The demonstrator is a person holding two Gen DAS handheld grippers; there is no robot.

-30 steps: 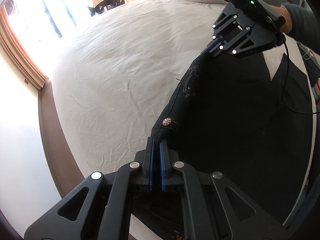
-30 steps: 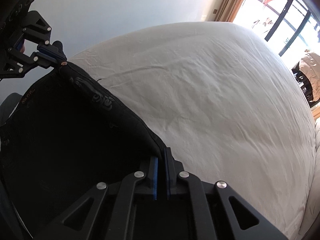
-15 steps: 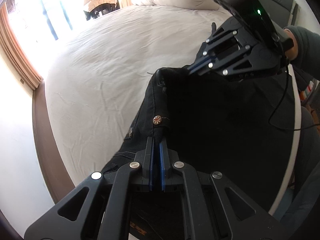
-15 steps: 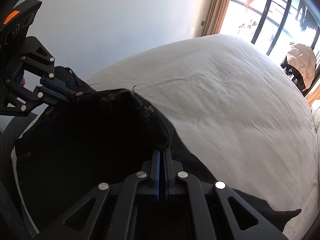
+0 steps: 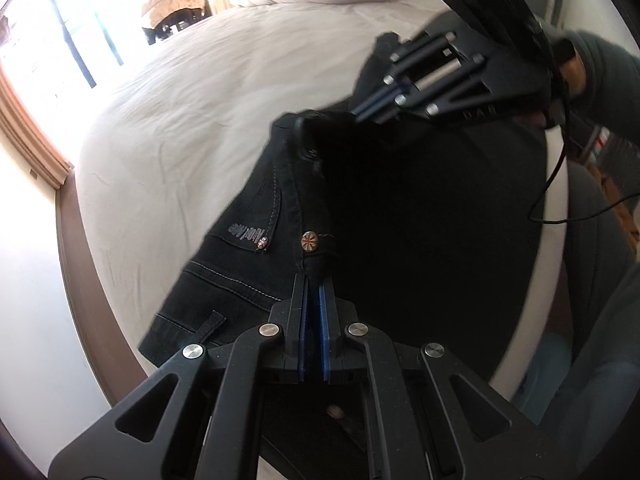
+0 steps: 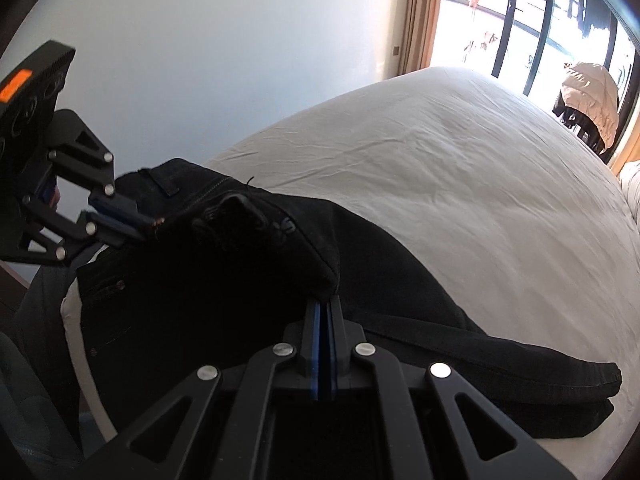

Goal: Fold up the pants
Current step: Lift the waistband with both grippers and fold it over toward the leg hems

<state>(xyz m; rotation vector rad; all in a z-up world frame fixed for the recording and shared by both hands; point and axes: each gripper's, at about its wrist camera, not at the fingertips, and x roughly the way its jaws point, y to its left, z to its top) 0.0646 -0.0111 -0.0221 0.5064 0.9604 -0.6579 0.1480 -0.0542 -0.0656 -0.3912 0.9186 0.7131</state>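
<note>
You've got the left gripper (image 5: 313,280) clamped on the black pants (image 5: 420,220) waistband by the button (image 5: 309,239), right gripper (image 6: 325,300) clamped on its other end, over the white bed (image 6: 460,184).

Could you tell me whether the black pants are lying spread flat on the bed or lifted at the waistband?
Lifted: the left gripper and right gripper each pinch the pants, bunching the waistband above the bed.

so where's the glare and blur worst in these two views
Left wrist view: window blown out at upper left, right gripper motion-blurred, black pants lose detail. Right wrist view: window glares at upper right, bed bows from fisheye.
</note>
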